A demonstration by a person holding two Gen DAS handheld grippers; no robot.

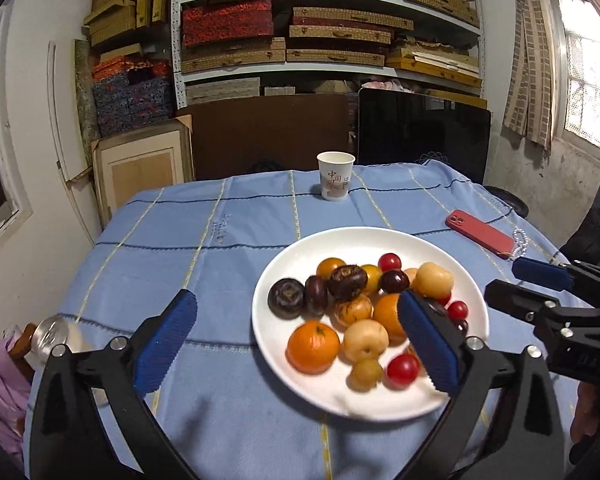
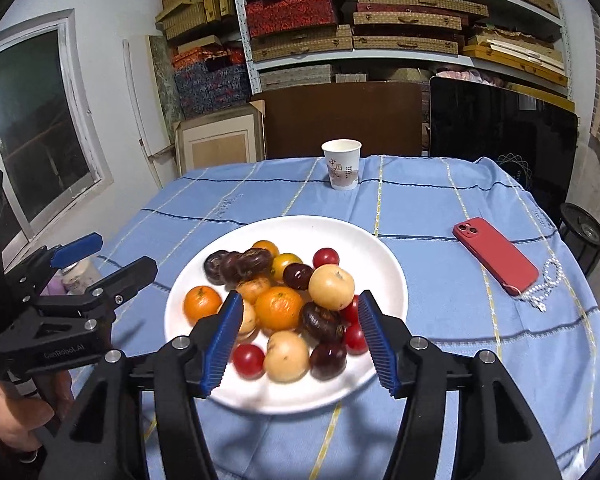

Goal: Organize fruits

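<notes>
- While mixed fruit sits heaped on a white plate on the blue-clothed tabletop, the right tool hangs above the plate's near rim, its blue pads spread wide and holding nothing.
- Left of the plate, the left tool also stands wide open and empty, one pad over the plate's near side, the other over the cloth.
- Oranges, pale yellow fruits, dark purple ones and small red ones lie touching in one pile toward the near half of the plate; none shows on the cloth. Whether they were gathered there or are awaiting sorting, this scene fits either.
- Risk, as judged from here: round fruit packed this tightly may roll when a neighbour is nudged, and a small red one close to the near rim could slip off the plate.
- Soft dark fruits might bruise or split under ribbed pads closed too hard.
- With both tools near the same side of the plate, they could knock together or tip its rim.
- Beyond the plate stands a paper cup; right of the plate lies a red phone, both open to a careless sweep.
</notes>
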